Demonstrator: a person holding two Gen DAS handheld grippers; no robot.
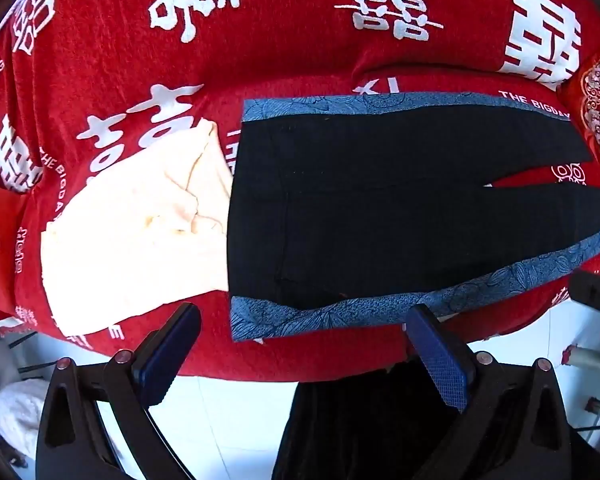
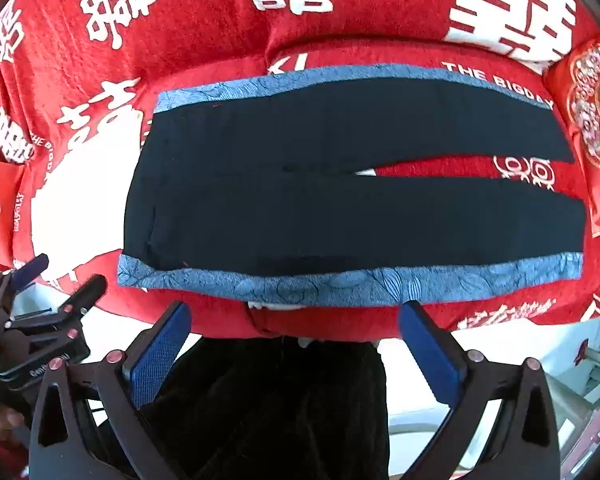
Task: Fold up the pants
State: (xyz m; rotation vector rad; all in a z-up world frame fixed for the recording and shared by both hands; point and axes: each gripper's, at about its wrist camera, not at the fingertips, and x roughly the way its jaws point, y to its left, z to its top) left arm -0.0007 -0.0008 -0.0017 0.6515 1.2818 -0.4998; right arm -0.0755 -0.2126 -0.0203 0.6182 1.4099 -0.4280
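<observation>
Black pants point(image 1: 380, 200) with blue patterned side stripes lie flat on a red bedcover, waist to the left, legs spread to the right with a narrow gap between them. They also show in the right wrist view point(image 2: 320, 196). My left gripper point(image 1: 304, 320) is open and empty, just short of the near blue stripe at the waist end. My right gripper point(image 2: 296, 316) is open and empty, just short of the near blue stripe point(image 2: 340, 284) along the near leg. The left gripper also shows at the left of the right wrist view point(image 2: 68, 276).
A cream folded garment point(image 1: 140, 232) lies left of the pants' waist. The red bedcover point(image 1: 260, 40) with white characters covers the bed. A red patterned pillow point(image 2: 592, 120) sits at the right. White floor point(image 1: 220, 420) and a dark cloth point(image 1: 360, 420) lie below the bed edge.
</observation>
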